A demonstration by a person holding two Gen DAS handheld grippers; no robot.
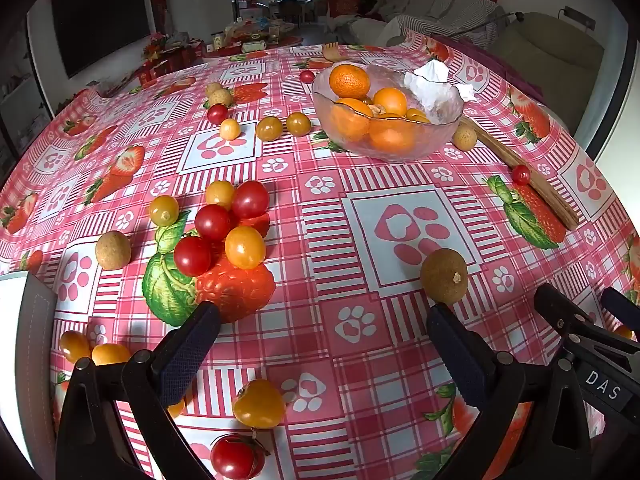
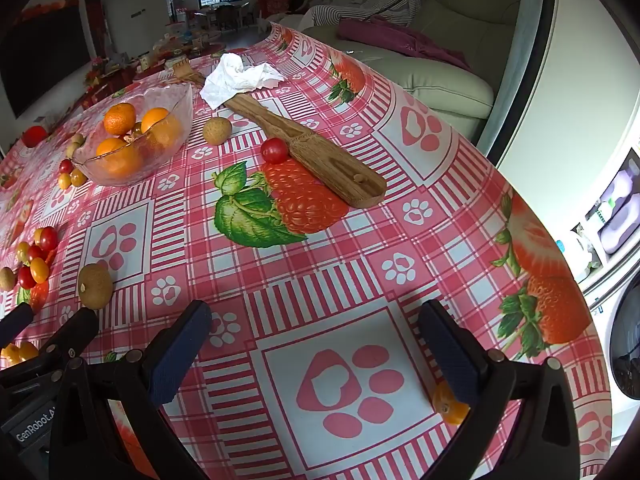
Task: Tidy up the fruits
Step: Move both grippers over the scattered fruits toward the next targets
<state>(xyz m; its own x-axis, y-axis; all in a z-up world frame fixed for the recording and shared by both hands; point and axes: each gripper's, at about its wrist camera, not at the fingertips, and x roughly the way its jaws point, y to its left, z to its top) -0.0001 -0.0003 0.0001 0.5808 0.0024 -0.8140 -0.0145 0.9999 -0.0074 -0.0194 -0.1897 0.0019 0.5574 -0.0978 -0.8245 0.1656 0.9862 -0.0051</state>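
Observation:
A glass bowl (image 1: 436, 132) (image 2: 180, 92) with oranges (image 1: 349, 81) stands at the far side of the pink checked table. Red and yellow cherry tomatoes (image 1: 228, 232) lie clustered left of centre, others scattered behind. A brown longan (image 1: 444, 276) (image 2: 95, 285) lies just beyond my left gripper's right finger. My left gripper (image 1: 324, 344) is open over bare cloth, a yellow tomato (image 1: 259, 403) below it. My right gripper (image 2: 316, 348) is open too, nothing between its fingers; a small orange fruit (image 2: 450, 406) peeks from behind its right finger. The right gripper also shows at the left wrist view's right edge.
A long wooden utensil (image 2: 320, 156) (image 1: 520, 176) lies right of the bowl, a red tomato (image 2: 274, 150) against it and a crumpled tissue (image 2: 236, 78) on its far end. Another longan (image 2: 217, 131) sits between bowl and utensil. The table edge curves off right; a sofa (image 2: 448, 60) is beyond.

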